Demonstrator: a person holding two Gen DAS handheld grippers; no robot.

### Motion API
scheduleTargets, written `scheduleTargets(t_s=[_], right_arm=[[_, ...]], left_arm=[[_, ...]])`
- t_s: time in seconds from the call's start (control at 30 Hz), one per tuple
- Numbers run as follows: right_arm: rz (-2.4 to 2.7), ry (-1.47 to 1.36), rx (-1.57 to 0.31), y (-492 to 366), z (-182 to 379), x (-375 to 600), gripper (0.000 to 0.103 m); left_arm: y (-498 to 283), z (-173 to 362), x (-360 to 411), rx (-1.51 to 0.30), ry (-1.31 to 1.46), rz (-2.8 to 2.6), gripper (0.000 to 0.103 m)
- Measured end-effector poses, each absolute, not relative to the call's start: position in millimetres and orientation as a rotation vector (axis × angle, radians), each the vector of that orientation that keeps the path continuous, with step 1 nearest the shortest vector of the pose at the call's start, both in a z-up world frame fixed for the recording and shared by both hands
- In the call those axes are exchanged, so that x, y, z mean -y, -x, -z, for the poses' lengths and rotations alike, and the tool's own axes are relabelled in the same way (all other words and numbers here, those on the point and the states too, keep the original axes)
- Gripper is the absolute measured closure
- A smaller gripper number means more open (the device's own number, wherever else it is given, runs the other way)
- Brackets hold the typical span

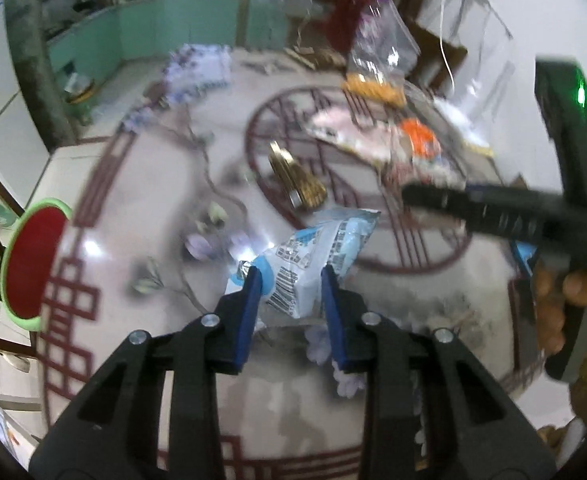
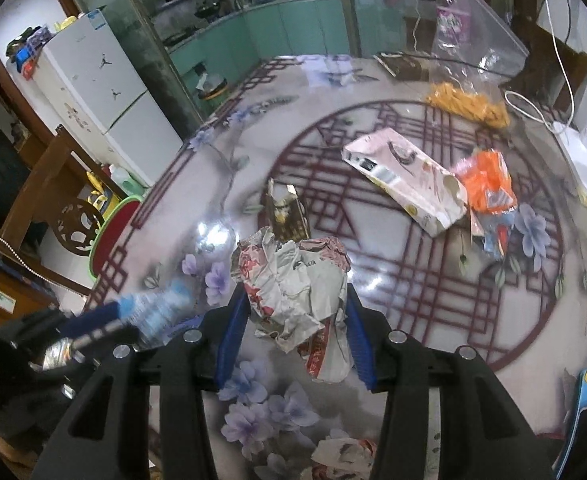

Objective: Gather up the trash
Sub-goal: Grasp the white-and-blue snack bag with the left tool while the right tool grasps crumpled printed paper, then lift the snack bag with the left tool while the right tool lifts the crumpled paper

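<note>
Two grips: left gripper (image 1: 291, 276) pinches blue wrapper (image 1: 317, 256); right gripper (image 2: 295, 304) clamps crumpled paper (image 2: 293, 284).

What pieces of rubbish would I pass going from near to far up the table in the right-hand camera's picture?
Crumpled paper wad held between the fingers → small brown-and-gold packet → pink carton lying flat → clear bag of yellow snacks at the far edge.

Probably home: fridge (image 2: 105, 80), kitchen counter (image 2: 261, 12)
</note>
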State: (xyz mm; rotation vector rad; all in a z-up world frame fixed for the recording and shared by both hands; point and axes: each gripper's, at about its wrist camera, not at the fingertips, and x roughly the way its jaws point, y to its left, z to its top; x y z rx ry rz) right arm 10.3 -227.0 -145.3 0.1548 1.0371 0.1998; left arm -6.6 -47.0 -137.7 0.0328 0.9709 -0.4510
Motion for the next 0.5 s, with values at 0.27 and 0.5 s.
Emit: scheduleTargets(t_s=[0.27, 0.5], right_arm=[[-0.207, -0.148, -1.022, -12, 140, 221, 0.058], [-0.188, -0.152, -1.003, -11, 136, 227, 0.057]], left_arm=[[-4, 105, 32, -0.902, 0.002, 0.407, 0.073], [-7, 97, 29, -0.875, 0.006, 0.387, 0.073]])
